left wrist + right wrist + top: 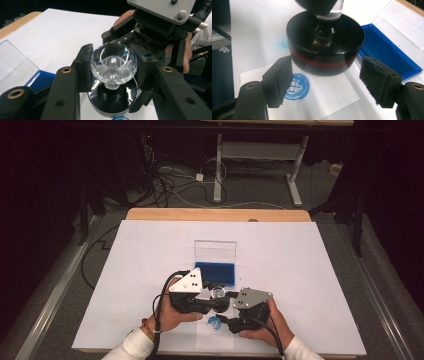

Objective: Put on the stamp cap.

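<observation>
The left hand-held gripper (113, 72) pinches the clear faceted knob (113, 65) of a round black stamp (325, 47), held above a white paper slip (332, 95) near the tabletop's (310, 270) 6 o'clock edge. The right hand-held gripper (328, 82) stands spread and empty, its jaws flanking the slip beneath the stamp, a blue circular imprint (295, 86) beside its left jaw. The open blue ink pad (215, 274), clear lid (215, 251) upright, sits just beyond at 12 o'clock.

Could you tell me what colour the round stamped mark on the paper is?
Blue: the stamped mark shows best in the right gripper view.
</observation>
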Action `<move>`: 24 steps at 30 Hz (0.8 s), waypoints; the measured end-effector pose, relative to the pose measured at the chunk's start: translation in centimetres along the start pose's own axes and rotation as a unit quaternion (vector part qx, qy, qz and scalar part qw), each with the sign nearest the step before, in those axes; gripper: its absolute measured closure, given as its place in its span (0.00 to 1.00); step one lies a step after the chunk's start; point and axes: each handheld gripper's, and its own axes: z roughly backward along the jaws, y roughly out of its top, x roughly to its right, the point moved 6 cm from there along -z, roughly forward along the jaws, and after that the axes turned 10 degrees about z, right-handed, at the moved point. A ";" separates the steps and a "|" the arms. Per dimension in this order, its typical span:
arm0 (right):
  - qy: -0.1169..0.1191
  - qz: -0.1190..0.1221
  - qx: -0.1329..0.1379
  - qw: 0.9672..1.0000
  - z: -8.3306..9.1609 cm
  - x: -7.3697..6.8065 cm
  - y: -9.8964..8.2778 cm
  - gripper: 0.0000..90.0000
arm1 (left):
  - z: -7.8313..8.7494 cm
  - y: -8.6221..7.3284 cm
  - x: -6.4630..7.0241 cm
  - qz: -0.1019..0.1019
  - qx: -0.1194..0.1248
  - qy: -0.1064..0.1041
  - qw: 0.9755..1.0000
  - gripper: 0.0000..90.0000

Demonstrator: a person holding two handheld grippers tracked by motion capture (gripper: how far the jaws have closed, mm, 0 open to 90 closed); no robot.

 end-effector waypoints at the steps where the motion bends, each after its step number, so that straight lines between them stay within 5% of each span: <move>1: -0.001 0.003 -0.006 1.000 0.0 0.0 -0.1 0.27 | 0.0 0.0 0.0 0.001 0.000 0.001 1.000 0.60; 24: -0.039 0.013 -0.003 0.999 1.4 0.7 -0.3 0.26 | 1.5 -0.4 -0.8 -0.005 -0.004 0.029 1.000 0.60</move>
